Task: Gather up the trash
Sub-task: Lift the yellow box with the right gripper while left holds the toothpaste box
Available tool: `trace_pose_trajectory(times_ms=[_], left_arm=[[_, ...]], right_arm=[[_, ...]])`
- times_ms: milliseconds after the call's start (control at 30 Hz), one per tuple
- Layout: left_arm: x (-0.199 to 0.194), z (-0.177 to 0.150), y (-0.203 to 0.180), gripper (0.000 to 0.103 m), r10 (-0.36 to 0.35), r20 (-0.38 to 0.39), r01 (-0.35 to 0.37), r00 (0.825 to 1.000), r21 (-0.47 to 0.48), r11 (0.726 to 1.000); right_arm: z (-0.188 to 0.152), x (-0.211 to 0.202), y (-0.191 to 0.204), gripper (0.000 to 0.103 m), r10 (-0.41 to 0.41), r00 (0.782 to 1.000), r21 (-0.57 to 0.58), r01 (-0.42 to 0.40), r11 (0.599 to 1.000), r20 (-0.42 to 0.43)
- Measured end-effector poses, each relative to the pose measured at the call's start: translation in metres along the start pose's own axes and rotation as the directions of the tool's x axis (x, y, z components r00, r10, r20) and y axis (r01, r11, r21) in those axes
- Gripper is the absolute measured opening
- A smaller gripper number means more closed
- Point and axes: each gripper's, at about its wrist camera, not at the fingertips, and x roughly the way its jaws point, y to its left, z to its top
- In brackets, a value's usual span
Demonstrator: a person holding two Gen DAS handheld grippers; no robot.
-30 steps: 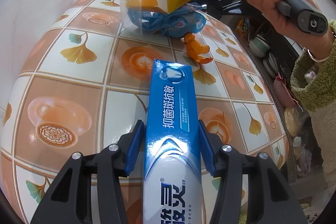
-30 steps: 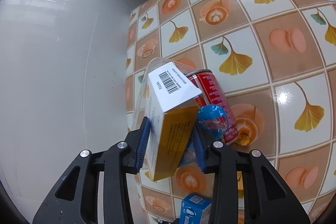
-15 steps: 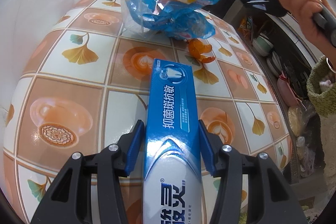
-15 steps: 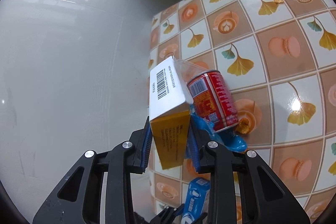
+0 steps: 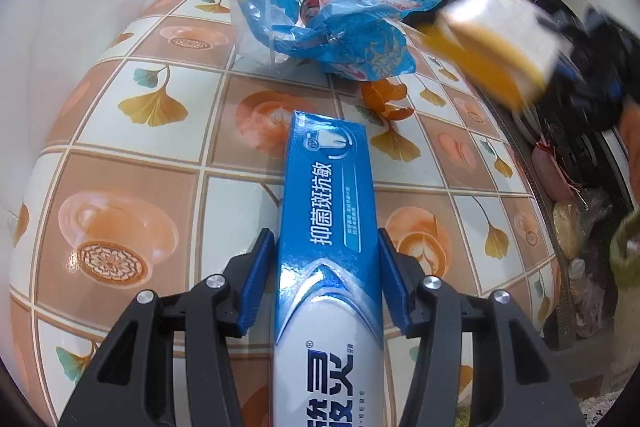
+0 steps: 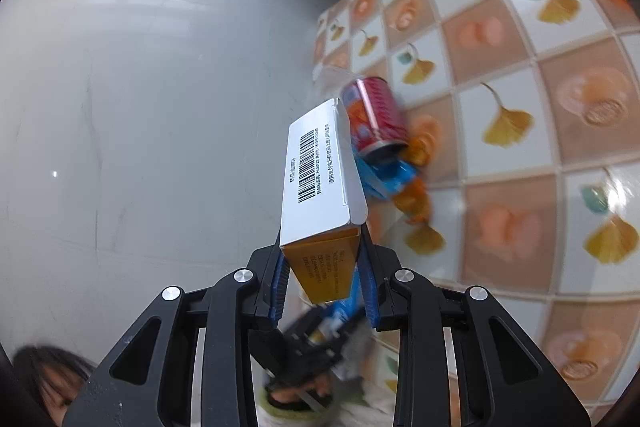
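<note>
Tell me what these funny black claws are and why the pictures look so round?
Nobody here is a robot. A person holds a grabbing tool in each hand, and each tool has a small camera looking out along its two fingers. The lens bends everything, so the pictures look round.

One picture is from the left tool. It is closed on a blue toothpaste box over the tiled table.

The other is from the right tool. It grips a yellow and white box, lifted off the table; its jaws have just been closing on it.

On the table lie a clear tub, a blue wrapper, a red can and orange peel.
</note>
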Motion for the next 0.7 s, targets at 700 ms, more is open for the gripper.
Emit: trace_pose_trajectory(times_ms=[700], left_arm=[[0.01, 0.006, -0.009, 0.049, 0.041, -0.027, -0.041, 0.999, 0.023, 0.999]], right_arm=[[-0.019, 0.061, -0.015, 0.04, -0.422, 0.906, -0.209, 0.407, 0.889, -0.03]])
